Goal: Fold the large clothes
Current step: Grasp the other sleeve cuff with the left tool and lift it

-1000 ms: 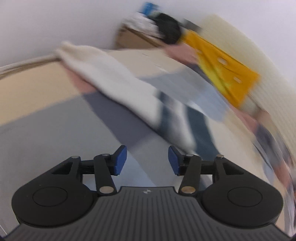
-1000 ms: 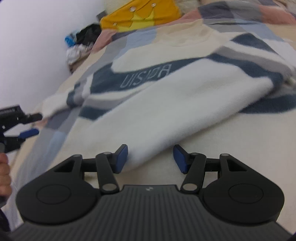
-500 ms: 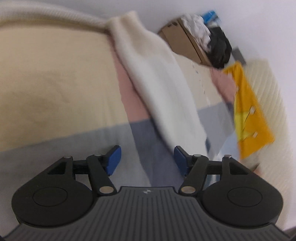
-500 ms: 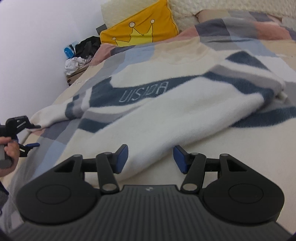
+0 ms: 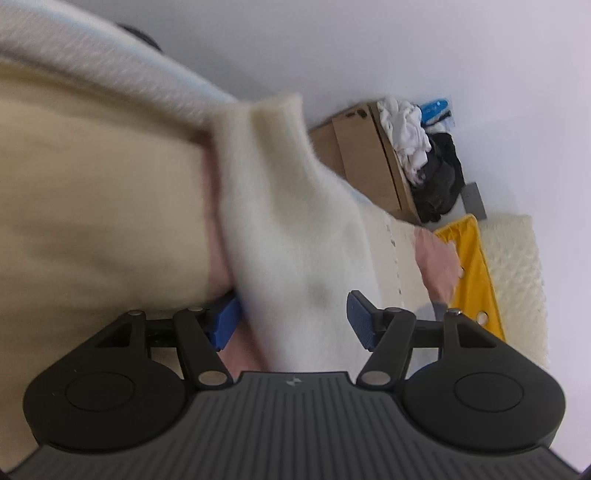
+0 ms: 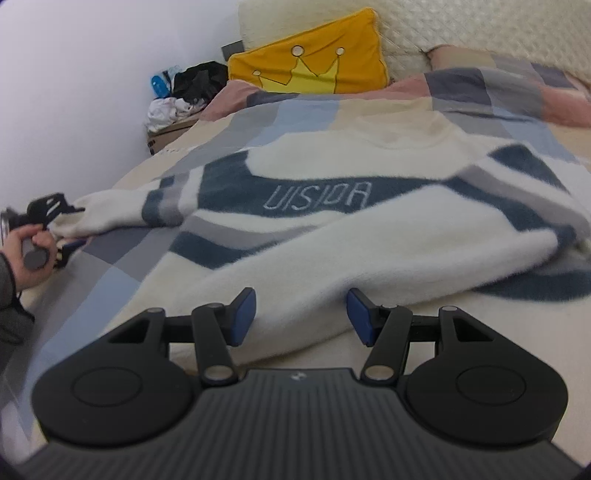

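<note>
A: Sweater [image 6: 332,236] is spread on the bed [image 6: 461,343]; its sleeve [image 5: 295,236] is between the half-open left gripper [image 5: 291,325] jaws, unclamped.

B: Right gripper [image 6: 301,312] is half-open around the hem, unpinched. If lifted so, cloth could slip.

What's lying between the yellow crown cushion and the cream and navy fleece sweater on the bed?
In the right wrist view, only the checked patchwork bedspread lies between the yellow crown cushion and the cream and navy fleece sweater.

A bedroom: quilted bed [image 6: 303,110], crown pillow [image 6: 310,59], padded headboard [image 6: 480,29].
</note>
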`<state>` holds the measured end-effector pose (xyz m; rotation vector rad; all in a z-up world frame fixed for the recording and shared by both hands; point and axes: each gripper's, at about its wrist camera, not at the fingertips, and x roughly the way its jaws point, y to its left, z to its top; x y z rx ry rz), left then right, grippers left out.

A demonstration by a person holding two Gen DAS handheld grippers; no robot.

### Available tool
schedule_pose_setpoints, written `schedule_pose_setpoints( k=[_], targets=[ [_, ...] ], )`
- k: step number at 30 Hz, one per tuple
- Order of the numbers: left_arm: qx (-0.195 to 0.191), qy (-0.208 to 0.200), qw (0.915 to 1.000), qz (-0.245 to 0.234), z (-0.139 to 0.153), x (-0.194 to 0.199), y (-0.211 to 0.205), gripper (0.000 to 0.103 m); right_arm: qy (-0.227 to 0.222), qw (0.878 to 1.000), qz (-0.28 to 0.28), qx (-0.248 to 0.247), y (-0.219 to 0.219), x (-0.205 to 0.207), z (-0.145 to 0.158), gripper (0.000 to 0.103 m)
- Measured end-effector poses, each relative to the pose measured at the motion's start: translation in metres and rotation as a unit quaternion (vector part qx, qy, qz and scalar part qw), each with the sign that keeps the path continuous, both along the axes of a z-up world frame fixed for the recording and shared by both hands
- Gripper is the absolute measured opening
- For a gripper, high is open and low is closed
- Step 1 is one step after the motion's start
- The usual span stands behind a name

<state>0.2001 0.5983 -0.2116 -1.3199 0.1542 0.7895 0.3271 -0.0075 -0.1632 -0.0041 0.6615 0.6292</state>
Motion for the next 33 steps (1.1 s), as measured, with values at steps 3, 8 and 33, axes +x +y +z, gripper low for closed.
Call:
schedule_pose_setpoints(
  k=[3, 8, 33],
  targets=[
    [0.01, 0.025, 0.9995, 0.016, 0.006, 0.012, 0.01, 0.067, -0.004, 1.0, -0.002, -0.017, 0.005, 0.001, -0.006, 0.057],
    [0.04, 0.087, 0.9951, 0.023, 0.017, 0.037, 0.025, 0.048, 0.014, 0.999, -0.004, -0.045, 0.008, 0.006, -0.021, 0.057],
    [0.393, 0.142, 0.8818, -0.22, 0.266, 0.14, -0.158, 0.013, -0.023, 0.999, -0.025, 0.011, -0.037, 0.01, 0.013, 0.057]
  ],
)
